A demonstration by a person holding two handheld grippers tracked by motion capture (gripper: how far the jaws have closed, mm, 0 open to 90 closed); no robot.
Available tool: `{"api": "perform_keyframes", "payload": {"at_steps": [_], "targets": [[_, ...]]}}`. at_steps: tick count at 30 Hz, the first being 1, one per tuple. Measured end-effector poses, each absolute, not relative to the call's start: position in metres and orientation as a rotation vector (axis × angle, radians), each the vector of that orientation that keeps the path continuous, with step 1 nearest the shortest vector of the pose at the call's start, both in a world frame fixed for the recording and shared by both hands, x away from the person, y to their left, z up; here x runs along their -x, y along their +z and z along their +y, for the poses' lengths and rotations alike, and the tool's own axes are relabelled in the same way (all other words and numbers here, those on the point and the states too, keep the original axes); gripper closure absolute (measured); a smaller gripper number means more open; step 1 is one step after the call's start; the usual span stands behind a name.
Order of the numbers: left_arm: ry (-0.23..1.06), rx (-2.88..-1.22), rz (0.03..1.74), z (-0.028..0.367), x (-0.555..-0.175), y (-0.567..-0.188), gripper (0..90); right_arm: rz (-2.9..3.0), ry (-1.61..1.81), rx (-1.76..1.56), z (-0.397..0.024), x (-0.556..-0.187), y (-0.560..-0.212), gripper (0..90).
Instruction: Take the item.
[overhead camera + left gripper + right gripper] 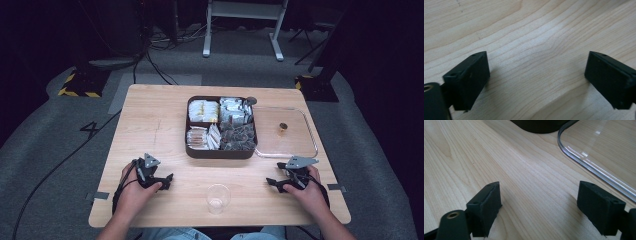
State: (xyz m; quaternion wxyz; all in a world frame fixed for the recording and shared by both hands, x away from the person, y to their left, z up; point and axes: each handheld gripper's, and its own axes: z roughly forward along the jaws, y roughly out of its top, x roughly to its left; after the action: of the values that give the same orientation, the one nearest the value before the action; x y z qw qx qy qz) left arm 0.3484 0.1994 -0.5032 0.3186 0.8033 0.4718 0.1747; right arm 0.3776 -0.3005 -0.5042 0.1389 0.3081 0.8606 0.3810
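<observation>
1. clear plastic cup (218, 198) stands at the bottom centre of the high view, between the two grippers and apart from both.
2. left gripper (162, 179) rests on the wooden table (150, 125) at lower left, jaws spread wide around nothing.
3. right gripper (275, 183) sits at lower right, jaws wide and empty, just below the clear lid (599, 152).
4. dark compartment tray (221, 151) of wrapped snacks lies at centre, touching the lid's left edge.

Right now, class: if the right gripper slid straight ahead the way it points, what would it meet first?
The right gripper, jaws open over bare wood, points between the dark tray and the clear lid. Probably the tray's corner comes first, though the lid's rim sits nearer on one side; depth is unclear.
</observation>
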Motion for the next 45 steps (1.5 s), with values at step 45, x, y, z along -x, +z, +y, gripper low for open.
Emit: {"api": "perform_keyframes", "payload": {"at_steps": [45], "targets": [[0.416,-2.083,0.969,0.158,-0.417,-0.375,29.1,2.478,1.111,-0.900,-0.302,-0.378,-0.504,24.0]]}}
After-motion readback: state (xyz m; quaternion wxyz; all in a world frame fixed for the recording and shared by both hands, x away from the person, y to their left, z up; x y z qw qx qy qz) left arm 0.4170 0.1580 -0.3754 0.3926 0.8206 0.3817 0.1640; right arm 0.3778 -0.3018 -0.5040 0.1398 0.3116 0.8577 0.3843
